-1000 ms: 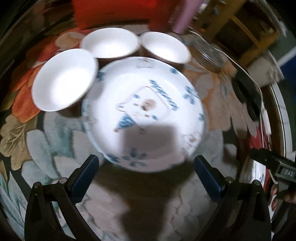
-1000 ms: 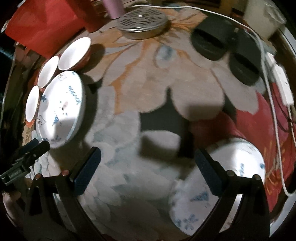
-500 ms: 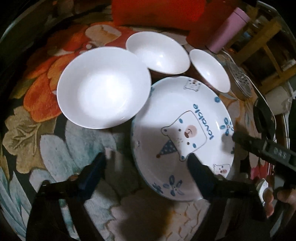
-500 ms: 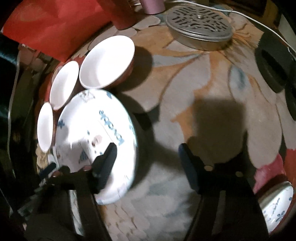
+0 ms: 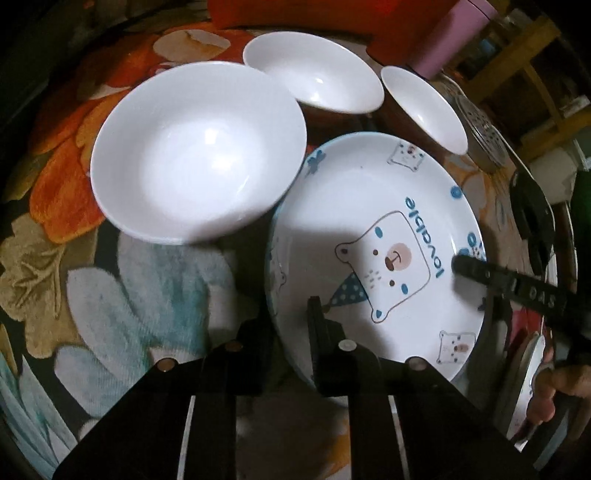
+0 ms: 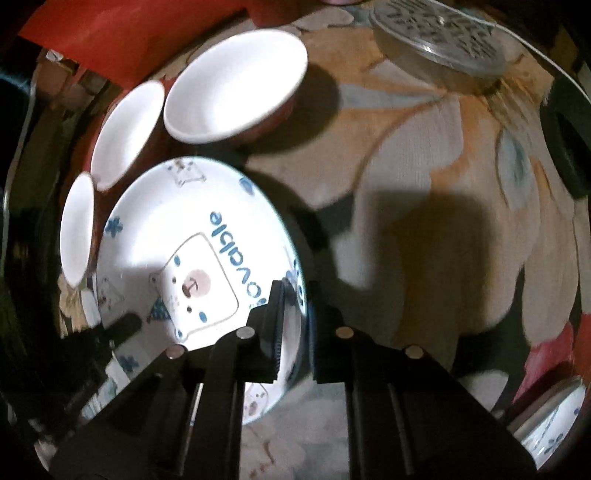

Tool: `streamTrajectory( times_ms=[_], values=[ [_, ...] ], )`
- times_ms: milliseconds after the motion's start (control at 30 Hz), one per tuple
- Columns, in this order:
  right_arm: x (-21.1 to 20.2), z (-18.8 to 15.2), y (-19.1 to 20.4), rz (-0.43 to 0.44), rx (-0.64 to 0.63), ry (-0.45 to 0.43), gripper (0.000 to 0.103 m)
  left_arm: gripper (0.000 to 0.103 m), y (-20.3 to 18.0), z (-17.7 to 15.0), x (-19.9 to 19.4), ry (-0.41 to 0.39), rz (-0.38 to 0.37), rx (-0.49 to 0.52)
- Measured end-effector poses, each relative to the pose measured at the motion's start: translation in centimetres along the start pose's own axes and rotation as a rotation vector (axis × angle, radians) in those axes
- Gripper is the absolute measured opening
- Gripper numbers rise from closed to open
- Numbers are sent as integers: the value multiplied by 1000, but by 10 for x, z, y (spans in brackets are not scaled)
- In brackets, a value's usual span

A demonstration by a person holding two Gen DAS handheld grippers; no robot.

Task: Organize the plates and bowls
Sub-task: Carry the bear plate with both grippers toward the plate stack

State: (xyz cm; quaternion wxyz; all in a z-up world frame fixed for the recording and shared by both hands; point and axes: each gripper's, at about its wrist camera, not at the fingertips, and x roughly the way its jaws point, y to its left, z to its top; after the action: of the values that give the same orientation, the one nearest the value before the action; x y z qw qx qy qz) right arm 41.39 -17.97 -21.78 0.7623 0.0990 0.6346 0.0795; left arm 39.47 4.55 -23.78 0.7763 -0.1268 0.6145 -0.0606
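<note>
A white plate with a blue bear drawing and the word "lovable" [image 5: 384,236] lies on a flowered rug; it also shows in the right wrist view [image 6: 192,243]. My left gripper [image 5: 291,325] is shut on the plate's left rim. My right gripper [image 6: 295,314] is shut on the opposite rim and shows in the left wrist view as a black finger [image 5: 517,291]. Three white bowls stand behind the plate: a large near one [image 5: 199,151], a middle one [image 5: 314,70] and a far one [image 5: 424,107].
A second bear plate [image 6: 554,424] lies at the lower right of the right wrist view. A round metal perforated lid [image 6: 439,33], black slippers [image 6: 569,147], a white cable, a pink cup [image 5: 454,33] and a red cushion [image 5: 295,14] lie around.
Both grippers moved in toward the bear plate and closed from wide open onto its opposite rims.
</note>
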Motion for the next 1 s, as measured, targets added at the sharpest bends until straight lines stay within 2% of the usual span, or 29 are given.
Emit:
streamTrajectory(
  times_ms=[167, 300, 567, 733, 833, 1000],
  values=[
    [-4, -33, -6, 47, -7, 30, 12, 16, 4, -18, -7, 8, -7, 58],
    [-4, -42, -9, 59, 21, 18, 14, 16, 8, -16, -10, -17, 5, 32],
    [-6, -38, 2, -49, 30, -6, 19, 16, 4, -3, -4, -32, 6, 15],
    [0, -34, 3, -21, 49, 11, 22, 16, -6, -1, 0, -35, 27, 35],
    [1, -32, 7, -35, 48, 13, 23, 16, -9, 0, 2, -38, 28, 38],
    [-2, -35, 3, -24, 59, -6, 16, 13, -8, -3, -3, -47, 41, 71]
  ],
)
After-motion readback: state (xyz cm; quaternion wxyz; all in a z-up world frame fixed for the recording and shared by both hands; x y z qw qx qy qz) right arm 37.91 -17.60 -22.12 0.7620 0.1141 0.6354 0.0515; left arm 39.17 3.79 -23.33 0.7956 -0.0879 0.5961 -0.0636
